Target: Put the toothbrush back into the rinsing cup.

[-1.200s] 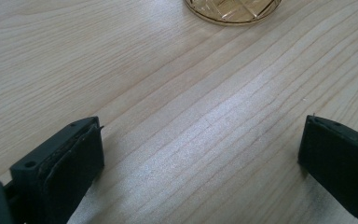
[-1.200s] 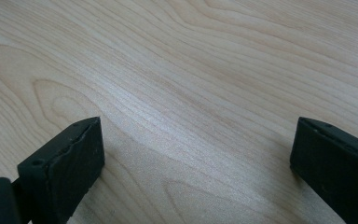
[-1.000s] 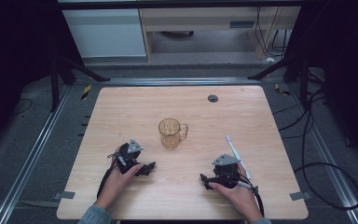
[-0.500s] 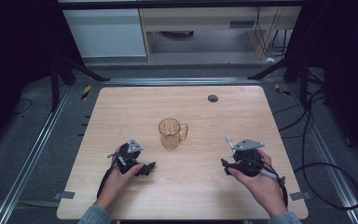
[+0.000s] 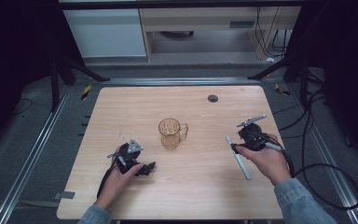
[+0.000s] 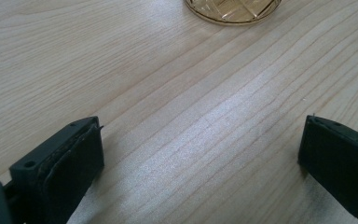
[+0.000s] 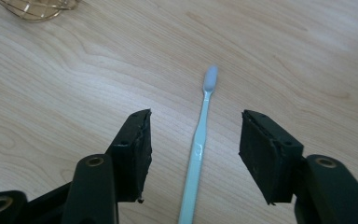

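On the pale wooden table (image 5: 121,107), a light-blue plastic toothbrush (image 7: 199,140) is straddled, ungripped, by the right gripper (image 7: 195,140), whose jaws have just been closing for a pickup. The left gripper (image 6: 200,154) is held open and empty, short of the amber glass mug (image 5: 170,133).

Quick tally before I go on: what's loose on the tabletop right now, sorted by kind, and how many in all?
Amber glass mug: 1
Light blue toothbrush: 1
Total: 2
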### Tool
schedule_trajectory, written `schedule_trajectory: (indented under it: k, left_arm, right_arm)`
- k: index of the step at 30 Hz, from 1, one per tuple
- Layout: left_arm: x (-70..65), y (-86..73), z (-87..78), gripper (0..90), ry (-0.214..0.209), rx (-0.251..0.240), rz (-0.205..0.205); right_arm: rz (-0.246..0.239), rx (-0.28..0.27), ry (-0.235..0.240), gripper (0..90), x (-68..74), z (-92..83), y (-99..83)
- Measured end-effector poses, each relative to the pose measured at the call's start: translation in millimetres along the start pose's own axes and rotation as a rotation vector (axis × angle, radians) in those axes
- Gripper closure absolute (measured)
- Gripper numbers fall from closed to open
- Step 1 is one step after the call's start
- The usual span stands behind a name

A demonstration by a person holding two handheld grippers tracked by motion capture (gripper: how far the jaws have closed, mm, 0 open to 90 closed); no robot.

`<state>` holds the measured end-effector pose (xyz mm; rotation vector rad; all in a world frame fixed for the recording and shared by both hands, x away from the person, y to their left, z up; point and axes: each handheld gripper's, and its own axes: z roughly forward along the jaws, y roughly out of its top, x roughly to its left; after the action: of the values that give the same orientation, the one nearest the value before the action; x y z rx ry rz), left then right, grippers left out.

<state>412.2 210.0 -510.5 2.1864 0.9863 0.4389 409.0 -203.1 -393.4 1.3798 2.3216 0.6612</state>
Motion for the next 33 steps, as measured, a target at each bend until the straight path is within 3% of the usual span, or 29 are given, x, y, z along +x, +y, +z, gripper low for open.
schedule_trajectory:
  k: [9,15,21,33]
  left_arm:
    - [0.0,0.0,0.0,0.0,0.0,0.0,0.0]
    - [0.1,0.1,0.1,0.0,0.0,0.0,0.0]
    - [0.1,0.1,0.1,0.0,0.0,0.0,0.0]
    - [0.2,0.2,0.2,0.0,0.0,0.0,0.0]
  right_arm:
    - [0.024,0.109,0.025,56.3,-11.6,22.1,4.2]
    - [0.04,0.219,0.043,60.6,-15.8,43.7,6.0]
    - [0.026,0.268,0.034,63.5,-17.1,61.3,6.9]
    - [0.047,0.372,0.05,67.7,-18.3,83.5,7.1]
